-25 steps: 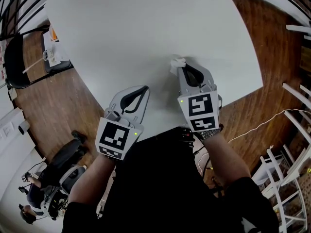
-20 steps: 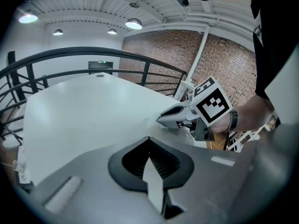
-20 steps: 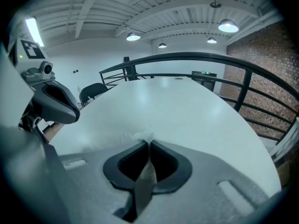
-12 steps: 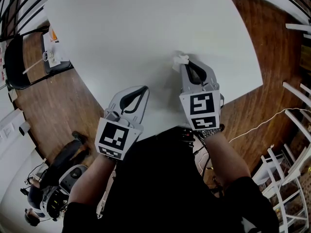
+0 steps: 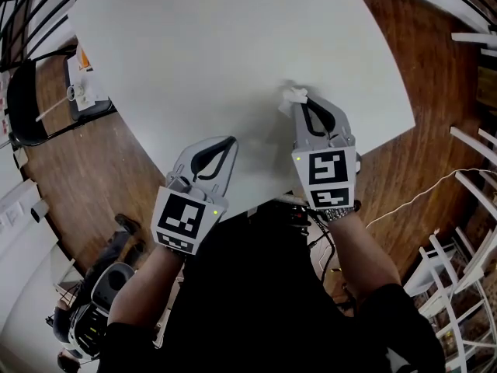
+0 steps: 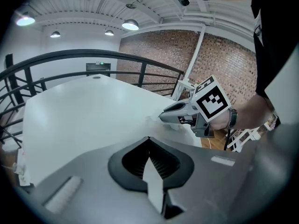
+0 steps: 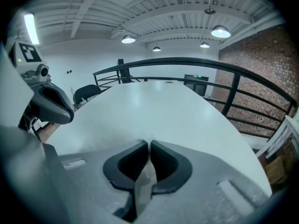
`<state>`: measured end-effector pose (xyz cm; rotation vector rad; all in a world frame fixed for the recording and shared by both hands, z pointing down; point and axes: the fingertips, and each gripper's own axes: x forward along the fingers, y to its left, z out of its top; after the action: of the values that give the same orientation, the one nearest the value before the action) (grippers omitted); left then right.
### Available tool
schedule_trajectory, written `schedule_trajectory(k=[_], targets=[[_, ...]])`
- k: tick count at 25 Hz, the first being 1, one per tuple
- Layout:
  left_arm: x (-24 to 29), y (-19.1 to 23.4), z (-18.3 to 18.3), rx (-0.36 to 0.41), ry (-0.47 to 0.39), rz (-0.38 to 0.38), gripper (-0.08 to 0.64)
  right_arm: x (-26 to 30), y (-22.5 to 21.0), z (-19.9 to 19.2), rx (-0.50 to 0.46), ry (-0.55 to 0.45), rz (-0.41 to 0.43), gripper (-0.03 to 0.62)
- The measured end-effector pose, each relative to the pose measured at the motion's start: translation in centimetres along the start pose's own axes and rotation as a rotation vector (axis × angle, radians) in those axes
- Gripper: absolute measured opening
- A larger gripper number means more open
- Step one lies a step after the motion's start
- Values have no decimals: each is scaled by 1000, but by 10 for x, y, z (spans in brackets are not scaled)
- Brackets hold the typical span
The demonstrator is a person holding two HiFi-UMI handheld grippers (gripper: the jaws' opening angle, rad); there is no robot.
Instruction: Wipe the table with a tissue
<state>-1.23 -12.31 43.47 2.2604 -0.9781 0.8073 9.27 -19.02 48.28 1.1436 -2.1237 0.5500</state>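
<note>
A small crumpled white tissue [image 5: 292, 95] rests on the white table [image 5: 217, 45], pinched at the tip of my right gripper [image 5: 299, 104], which is shut on it. A strip of the tissue [image 7: 144, 178] shows between the closed jaws in the right gripper view. My left gripper [image 5: 231, 142] hovers over the table's near edge, jaws shut, holding nothing. From the left gripper view, the right gripper [image 6: 164, 117] lies low on the tabletop to the right.
A brown wood floor [image 5: 435, 76] surrounds the table. A black chair [image 5: 23, 99] and a small stand with papers [image 5: 84, 80] sit at the left. White rails [image 5: 474, 169] run along the right. A black railing [image 7: 196, 64] borders the far side.
My right gripper has slid the tissue a little to the right and farther across the table. The left gripper has stayed put.
</note>
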Motion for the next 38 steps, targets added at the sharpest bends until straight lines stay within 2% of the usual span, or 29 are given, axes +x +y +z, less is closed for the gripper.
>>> schedule_trajectory(k=[12, 20, 38], targets=[[5, -32, 0, 54, -5, -46, 11, -33, -15, -28, 42, -2, -66, 9], [3, -45, -5, 73, 4, -59, 11, -41, -16, -54, 58, 39, -77, 9], [2, -53, -10, 92, 0, -85, 11, -51, -22, -76, 98, 63, -129, 9]])
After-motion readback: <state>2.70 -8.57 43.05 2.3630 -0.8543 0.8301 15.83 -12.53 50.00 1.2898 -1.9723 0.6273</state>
